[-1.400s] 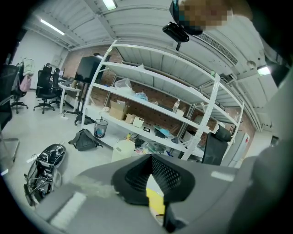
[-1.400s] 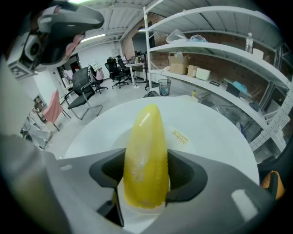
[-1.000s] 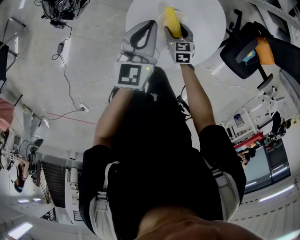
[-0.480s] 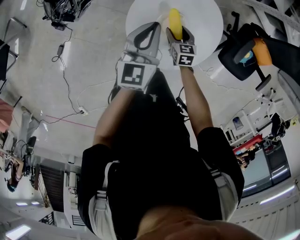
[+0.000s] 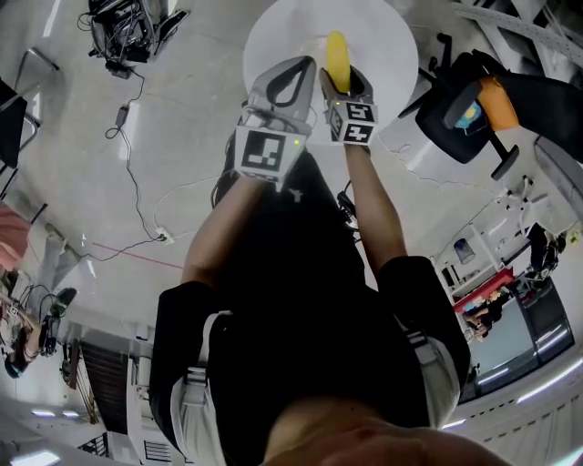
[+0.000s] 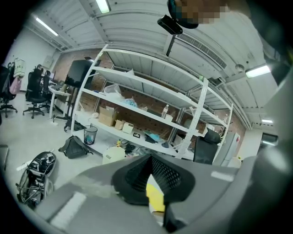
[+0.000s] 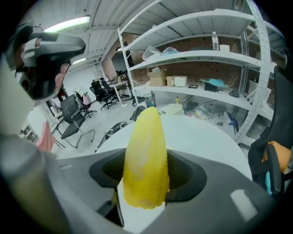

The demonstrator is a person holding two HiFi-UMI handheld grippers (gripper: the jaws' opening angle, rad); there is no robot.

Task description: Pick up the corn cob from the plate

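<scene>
The corn cob (image 5: 337,59) is yellow and tapered, and it points away from me over the round white table (image 5: 273,36). My right gripper (image 5: 344,80) is shut on the cob's thick end; in the right gripper view the cob (image 7: 144,155) stands between the dark pads of that gripper (image 7: 144,178), its tip upward. My left gripper (image 5: 293,68) is just left of it, jaws shut with nothing between them. In the left gripper view a strip of the yellow cob (image 6: 155,199) shows beyond the left gripper (image 6: 153,183). I cannot make out the plate.
A black office chair (image 5: 465,114) with an orange object stands right of the table. Cables (image 5: 127,136) run across the grey floor at left, with equipment (image 5: 118,23) at top left. White shelving (image 7: 206,59) and more chairs (image 7: 75,123) lie beyond the table.
The cob stays clamped in the right gripper. The plate rim that showed around the cob earlier is no longer visible. Both grippers have shifted slightly right and down in the head view.
</scene>
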